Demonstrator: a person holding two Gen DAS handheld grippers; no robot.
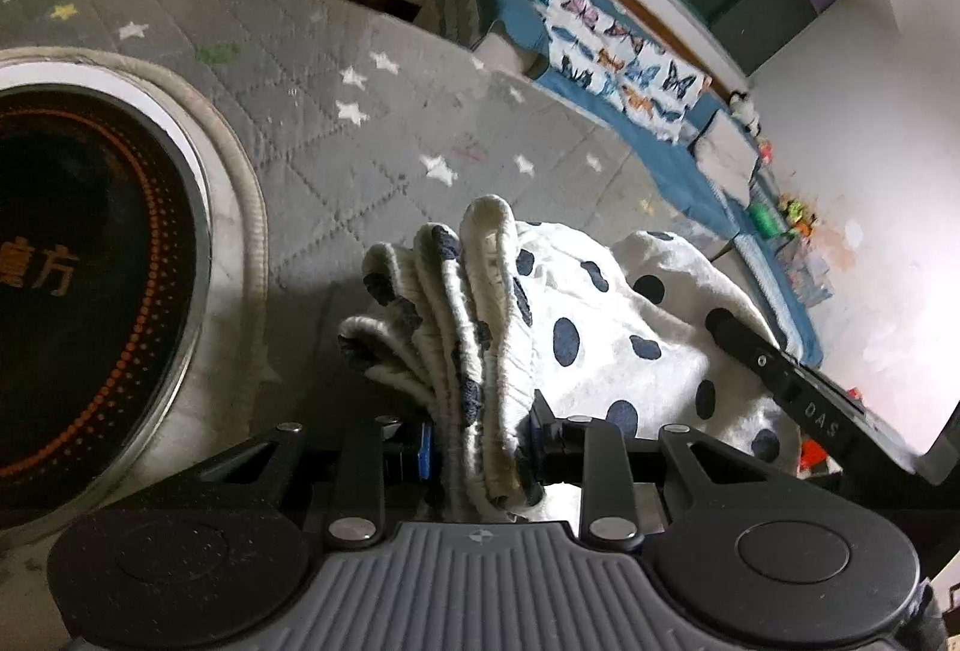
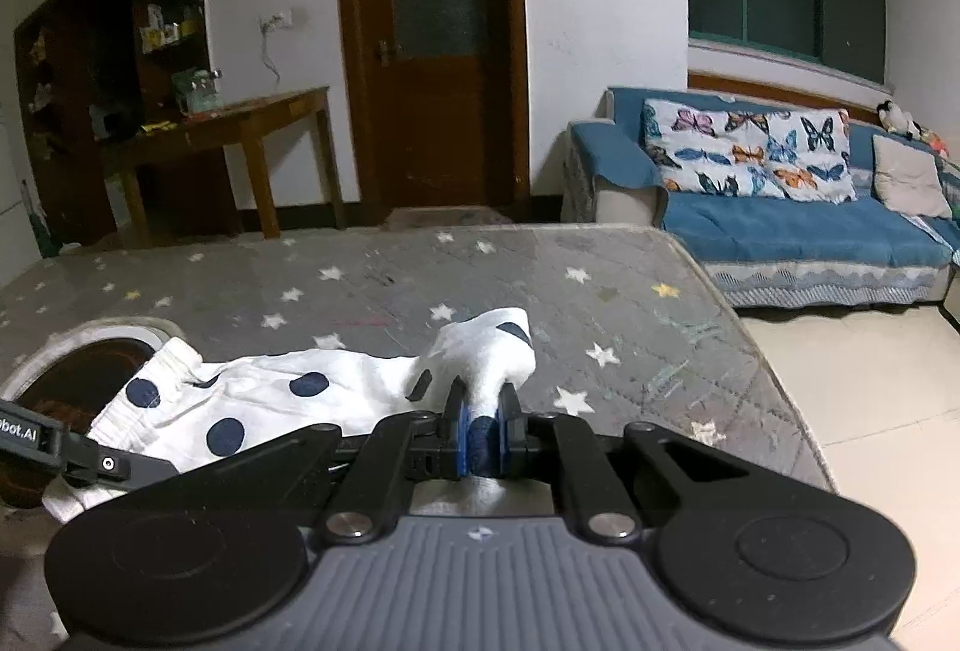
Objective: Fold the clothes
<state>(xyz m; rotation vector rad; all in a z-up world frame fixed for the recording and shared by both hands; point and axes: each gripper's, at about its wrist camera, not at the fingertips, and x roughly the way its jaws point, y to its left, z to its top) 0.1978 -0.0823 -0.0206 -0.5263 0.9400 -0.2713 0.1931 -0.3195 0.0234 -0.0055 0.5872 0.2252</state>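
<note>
A white garment with navy polka dots [image 1: 606,327] lies on the grey star-patterned table cover [image 1: 360,141]. My left gripper [image 1: 480,441] is shut on its bunched, ribbed waistband [image 1: 474,303], which stands up in several folds between the fingers. In the right wrist view the same garment [image 2: 270,399] stretches leftward, and my right gripper [image 2: 483,441] is shut on a pinched corner of it [image 2: 492,345]. The other gripper's black body shows at the right in the left wrist view [image 1: 780,375] and at the lower left in the right wrist view [image 2: 60,447].
A round black heater plate with orange dots [image 1: 90,291] is set into the table at the left. The table's right edge [image 2: 774,363] drops to a tiled floor. A blue sofa with butterfly cushions [image 2: 780,207], a wooden door [image 2: 432,51] and a wooden side table [image 2: 240,129] stand beyond.
</note>
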